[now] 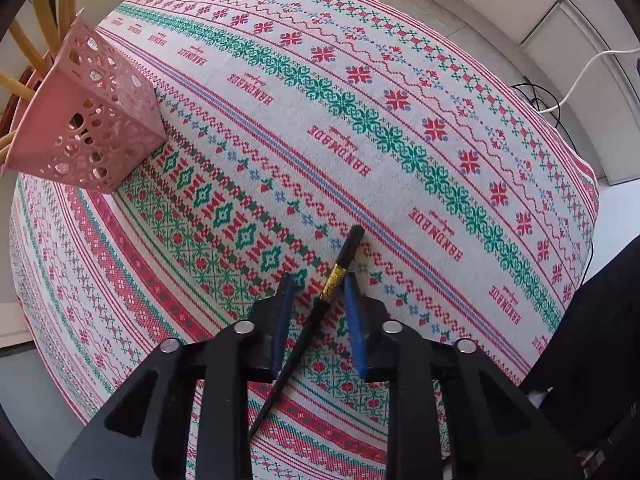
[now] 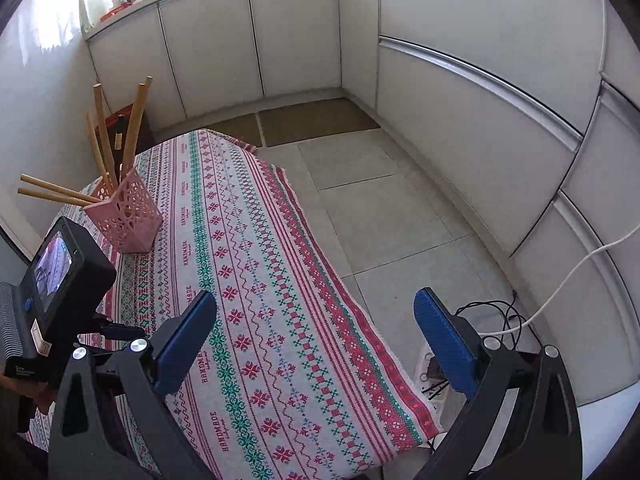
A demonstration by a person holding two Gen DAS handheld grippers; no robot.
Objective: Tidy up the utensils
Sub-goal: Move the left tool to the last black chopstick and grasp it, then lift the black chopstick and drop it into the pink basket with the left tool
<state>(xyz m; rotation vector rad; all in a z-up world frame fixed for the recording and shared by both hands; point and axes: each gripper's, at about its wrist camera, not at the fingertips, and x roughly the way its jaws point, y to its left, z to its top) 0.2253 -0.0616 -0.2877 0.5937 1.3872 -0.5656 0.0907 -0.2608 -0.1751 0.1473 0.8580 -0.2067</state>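
Note:
A black chopstick with a gold band (image 1: 335, 276) lies on the patterned tablecloth (image 1: 360, 128), between the blue fingers of my left gripper (image 1: 318, 286). The jaws stand partly apart around it, not pressing it. A pink perforated holder (image 1: 92, 120) stands at the table's far left and holds several wooden chopsticks (image 2: 132, 128); it also shows in the right wrist view (image 2: 128, 216). My right gripper (image 2: 316, 312) is open wide and empty, above the table's right edge. The left gripper's camera body (image 2: 60, 280) shows at the left of the right wrist view.
The table's right edge (image 2: 360, 320) drops to a tiled floor (image 2: 380, 208). White cabinets (image 2: 480, 100) line the walls. A white cable (image 2: 580, 272) and black cords (image 2: 492, 320) with a power strip lie on the floor at the right.

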